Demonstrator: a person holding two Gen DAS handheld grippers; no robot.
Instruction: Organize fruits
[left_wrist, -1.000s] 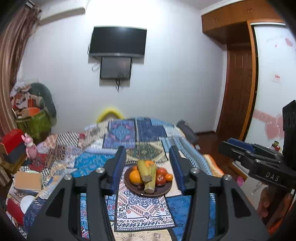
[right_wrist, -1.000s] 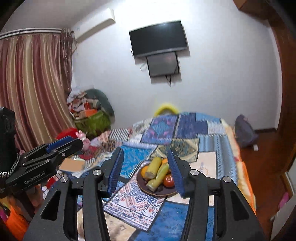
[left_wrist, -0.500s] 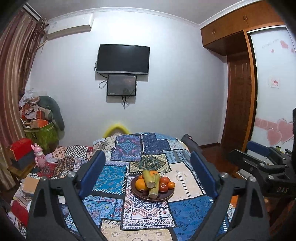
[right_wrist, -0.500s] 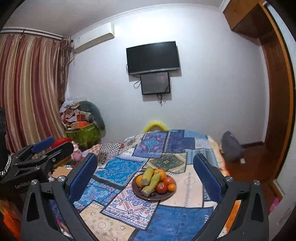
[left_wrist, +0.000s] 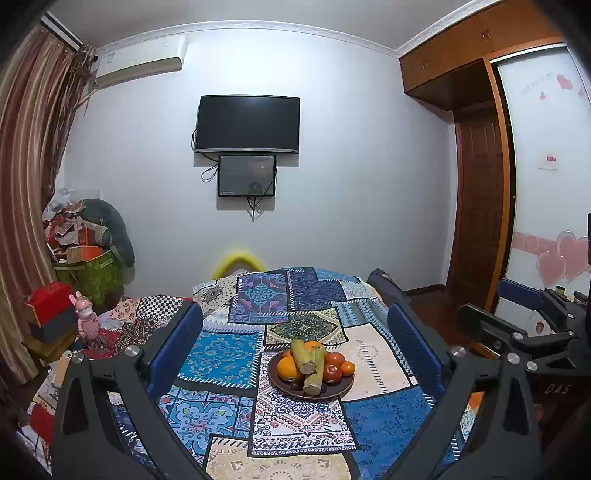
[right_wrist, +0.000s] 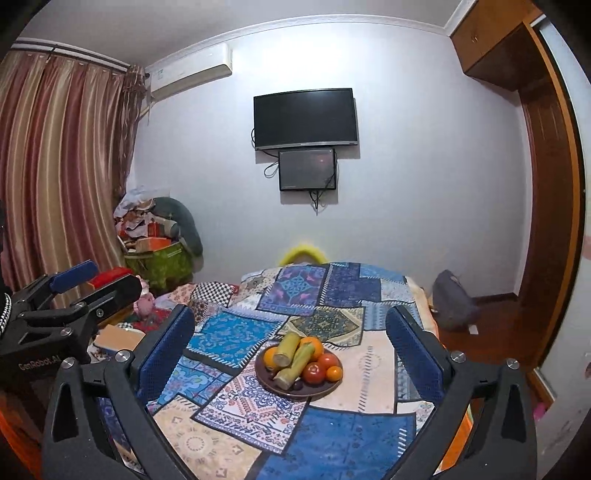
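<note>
A dark round plate (left_wrist: 280, 384) (right_wrist: 325, 391) sits on a patchwork bed cover and holds oranges (left_wrist: 288, 367) (right_wrist: 312, 347), red tomatoes (left_wrist: 332, 373) (right_wrist: 314, 372), two green-yellow stalk pieces (left_wrist: 314, 369) (right_wrist: 291, 365) and small dark fruits. My left gripper (left_wrist: 295, 343) is open and empty, held well back above the bed with the plate between its blue pads. My right gripper (right_wrist: 290, 341) is open and empty too, also back from the plate. Each gripper shows at the edge of the other's view.
The patchwork cover (left_wrist: 221, 354) spans the bed. A pile of boxes and a green bag (right_wrist: 159, 258) stands at the left by the curtain. A TV (left_wrist: 247, 123) hangs on the far wall. A wooden wardrobe and door (left_wrist: 480, 206) are at the right.
Both grippers opened wide from nearly shut and tilted up and back, so the plate now looks smaller and lower between the pads.
</note>
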